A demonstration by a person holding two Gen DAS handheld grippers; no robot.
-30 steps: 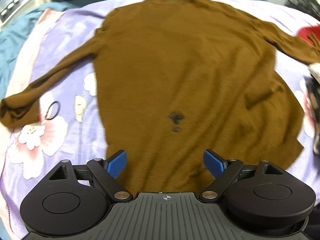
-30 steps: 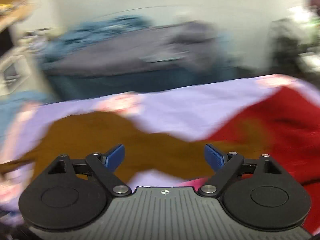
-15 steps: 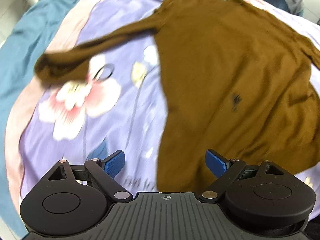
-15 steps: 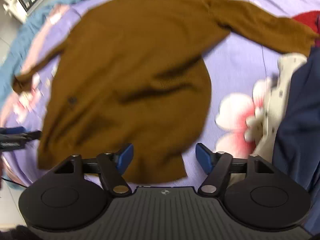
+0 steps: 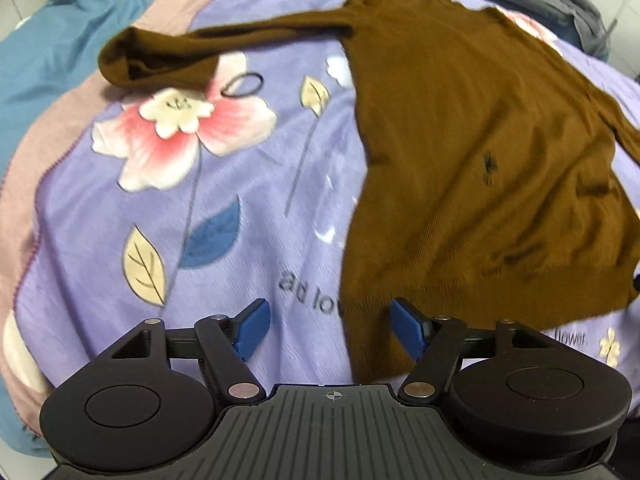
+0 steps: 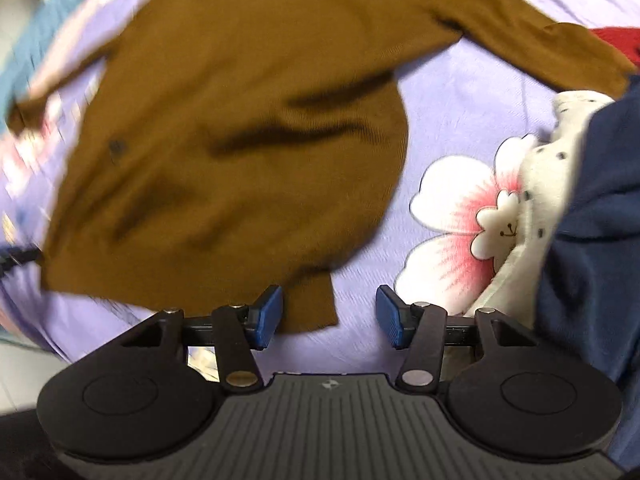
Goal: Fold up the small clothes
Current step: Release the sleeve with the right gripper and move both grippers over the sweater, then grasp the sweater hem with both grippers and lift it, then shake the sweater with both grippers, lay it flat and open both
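Spread across the bed, a lilac quilt printed with pink flowers and leaves (image 5: 248, 208) is serving as the work surface, and both grippers are pointing steeply down at it.

Nearest the lens in the left wrist view, the left gripper (image 5: 326, 326) is standing with its blue pads wide apart, straddling the left bottom corner of the brown long-sleeved knit sweater (image 5: 480, 160); the hem is lying between the pads but nothing is being pinched. In the right wrist view, the right gripper (image 6: 328, 316) is closing its jaws around the opposite hem corner, which is poking in between the pads; they are not yet pressing on it.

Farther out, the sweater is lying face up and mostly flat, with a few shallow creases across the body and a small dark emblem (image 5: 489, 166) on the chest. Its left sleeve (image 5: 192, 56) is stretching out toward the quilt's edge, the cuff bunching beside a thin black hair tie (image 5: 243, 85). Its right sleeve (image 6: 520, 28) is reaching toward a red garment (image 6: 618, 38), with a white dotted cloth (image 6: 540, 184) and a dark navy cloth (image 6: 600, 220) piled just beside.

Such knit is looking light, soft and limp, likely sagging and stretching when lifted, so the ribbed hem corners are offering the firmest hold.
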